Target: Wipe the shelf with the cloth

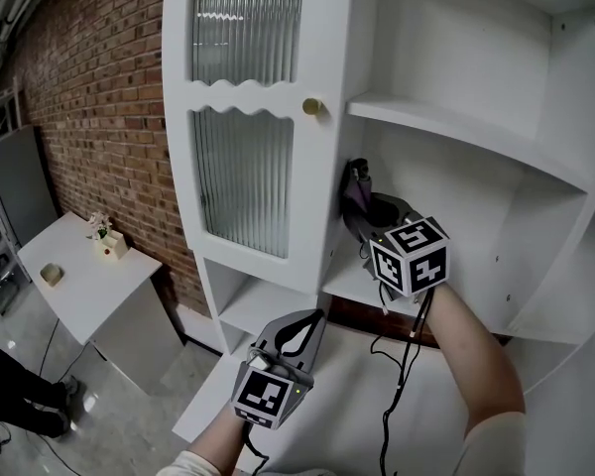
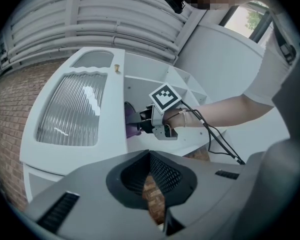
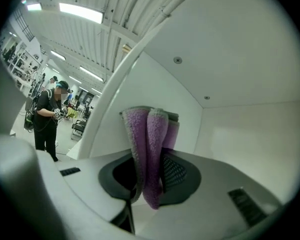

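A purple fluffy cloth (image 1: 355, 194) hangs folded between the jaws of my right gripper (image 1: 363, 206), which is shut on it. The gripper reaches into the middle compartment of the white shelf unit (image 1: 456, 132), close to the compartment's left wall, just above the shelf board (image 1: 349, 282). In the right gripper view the cloth (image 3: 149, 154) droops over the right gripper (image 3: 151, 131), with white walls behind. The left gripper view shows the cloth (image 2: 131, 120) from below. My left gripper (image 1: 302, 327) hangs lower, in front of the bottom shelves, shut and holding nothing. Its pads (image 2: 162, 171) meet.
A ribbed-glass door (image 1: 243, 177) with a brass knob (image 1: 312, 107) closes the unit's left side. A black cable (image 1: 392, 385) trails from my right wrist. A small white table (image 1: 89, 276) stands by the brick wall (image 1: 89, 97). A person's legs (image 1: 30, 400) are at lower left.
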The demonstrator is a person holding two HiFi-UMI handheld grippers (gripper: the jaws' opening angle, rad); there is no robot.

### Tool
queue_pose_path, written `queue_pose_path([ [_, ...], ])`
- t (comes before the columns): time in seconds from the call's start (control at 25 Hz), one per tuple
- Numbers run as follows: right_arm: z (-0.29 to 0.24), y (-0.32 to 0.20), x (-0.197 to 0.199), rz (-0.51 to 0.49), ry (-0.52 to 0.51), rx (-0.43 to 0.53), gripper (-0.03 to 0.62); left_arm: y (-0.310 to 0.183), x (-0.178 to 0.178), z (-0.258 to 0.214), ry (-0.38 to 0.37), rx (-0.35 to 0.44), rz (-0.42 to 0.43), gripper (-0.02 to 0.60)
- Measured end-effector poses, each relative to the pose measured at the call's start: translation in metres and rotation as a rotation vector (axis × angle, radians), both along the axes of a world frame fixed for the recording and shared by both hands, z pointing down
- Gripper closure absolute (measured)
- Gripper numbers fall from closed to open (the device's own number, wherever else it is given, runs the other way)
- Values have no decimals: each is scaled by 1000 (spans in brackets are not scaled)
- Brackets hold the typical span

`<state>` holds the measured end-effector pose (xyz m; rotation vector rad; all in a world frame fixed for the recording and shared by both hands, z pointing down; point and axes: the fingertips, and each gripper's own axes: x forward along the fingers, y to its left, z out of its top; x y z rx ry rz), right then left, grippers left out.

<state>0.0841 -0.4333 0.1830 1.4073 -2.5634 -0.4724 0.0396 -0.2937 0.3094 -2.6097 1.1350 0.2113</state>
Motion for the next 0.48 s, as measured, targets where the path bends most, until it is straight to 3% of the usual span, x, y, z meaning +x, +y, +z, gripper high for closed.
queue_pose_path([
  [0.48,-2,78,-33,-103,16,17,508,17,5,5,-13,3,-8,568],
])
